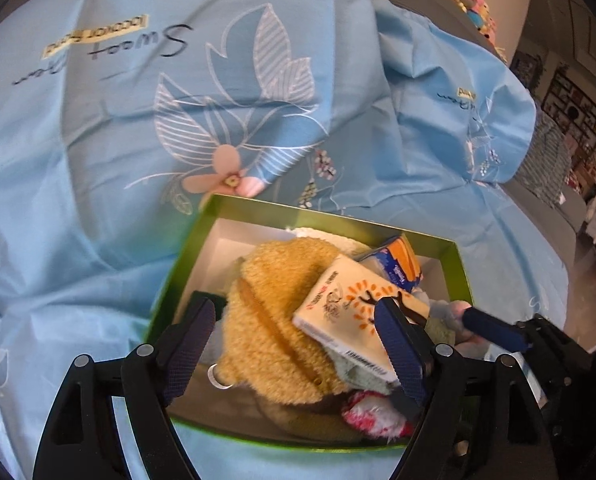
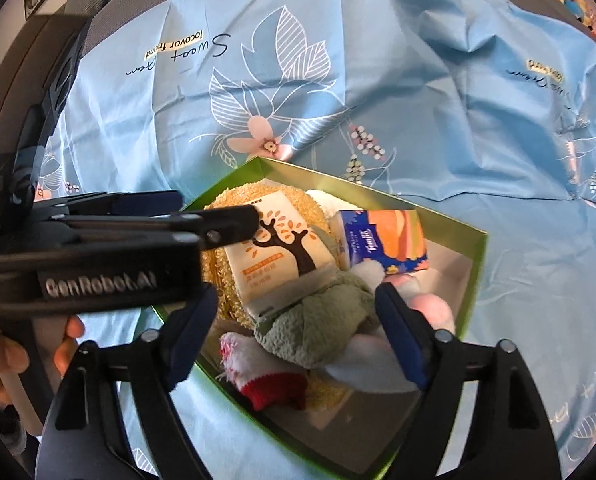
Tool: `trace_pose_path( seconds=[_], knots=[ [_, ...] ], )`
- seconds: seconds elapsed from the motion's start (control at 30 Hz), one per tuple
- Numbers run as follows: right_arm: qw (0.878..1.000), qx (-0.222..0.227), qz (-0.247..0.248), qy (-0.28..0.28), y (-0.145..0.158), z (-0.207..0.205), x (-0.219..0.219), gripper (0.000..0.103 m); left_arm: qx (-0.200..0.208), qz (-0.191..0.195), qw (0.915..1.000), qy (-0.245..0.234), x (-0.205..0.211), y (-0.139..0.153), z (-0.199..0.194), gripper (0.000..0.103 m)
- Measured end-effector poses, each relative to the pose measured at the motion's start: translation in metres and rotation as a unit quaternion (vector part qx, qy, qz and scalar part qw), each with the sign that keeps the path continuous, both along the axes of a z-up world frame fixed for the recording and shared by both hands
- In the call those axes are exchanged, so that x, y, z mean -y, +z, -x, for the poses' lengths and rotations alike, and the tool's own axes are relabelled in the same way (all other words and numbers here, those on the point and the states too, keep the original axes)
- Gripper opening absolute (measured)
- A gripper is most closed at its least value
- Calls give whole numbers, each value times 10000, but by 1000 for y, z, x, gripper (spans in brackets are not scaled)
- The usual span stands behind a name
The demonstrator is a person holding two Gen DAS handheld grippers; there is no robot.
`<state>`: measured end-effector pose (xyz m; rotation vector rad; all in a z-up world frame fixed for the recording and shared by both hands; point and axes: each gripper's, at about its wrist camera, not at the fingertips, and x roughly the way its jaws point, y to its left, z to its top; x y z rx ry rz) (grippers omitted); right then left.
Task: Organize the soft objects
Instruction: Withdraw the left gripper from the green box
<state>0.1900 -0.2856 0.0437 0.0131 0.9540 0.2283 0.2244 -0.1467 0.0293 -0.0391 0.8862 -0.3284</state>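
Over the green box (image 1: 178, 264), seen from the left wrist, the left claw (image 1: 298, 344) hangs with jaws wide apart and nothing between them. Below it the tan plush (image 1: 274, 320) fills much of the box, and a cream tissue pack (image 1: 349, 312) lies tilted on top, one blue finger close to its edge. An orange-and-blue tissue pack (image 1: 401, 264) leans at the far wall. The right claw's fingertip (image 1: 493, 328) pokes in from the side over the box's right end.

From the right wrist, the right claw (image 2: 298, 332) is also spread open and empty, above a green terry cloth (image 2: 321, 320) and a red-and-white sock (image 2: 266, 376). The box sits on a blue floral sheet (image 2: 457, 80). The pile is heaped and loose, so a grab at one item may likely drag a neighbour over the rim, and the two claws crowd each other.
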Motion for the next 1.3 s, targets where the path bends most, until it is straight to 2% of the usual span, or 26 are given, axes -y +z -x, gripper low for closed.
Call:
trace_pose_path(
  seconds=[0.07, 0.2, 0.37, 0.57, 0.63, 0.67, 0.7, 1.07, 1.3],
  knots=[
    [9999, 50, 111, -91, 5, 4, 1, 87, 46, -96, 9999, 53, -4, 2, 5, 85],
    [9989, 182, 328, -294, 15, 12, 1, 99, 77, -257, 9996, 78, -11, 4, 15, 88],
    [9977, 216, 492, -415, 22, 20, 1, 102, 220, -428, 9987, 193, -19, 10, 29, 88],
    [9950, 207, 654, -732, 30, 30, 4, 102, 191, -449, 9984, 272, -29, 15, 41, 89],
    [9943, 221, 676, -798, 32, 33, 4, 102, 182, -452, 9984, 290, -31, 16, 45, 93],
    [9939, 229, 701, -821, 34, 36, 3, 102, 192, -465, 9983, 297, -31, 16, 47, 100],
    [9936, 230, 724, -840, 34, 37, 2, 102, 212, -473, 9982, 305, -31, 17, 50, 102],
    [9893, 207, 871, -1152, 44, 53, 5, 102, 222, -433, 9984, 285, -34, 29, 72, 102],
    [9885, 132, 754, -1307, 42, 57, 10, 102, 263, -726, 9958, 496, -36, 28, 79, 102]
  ],
)
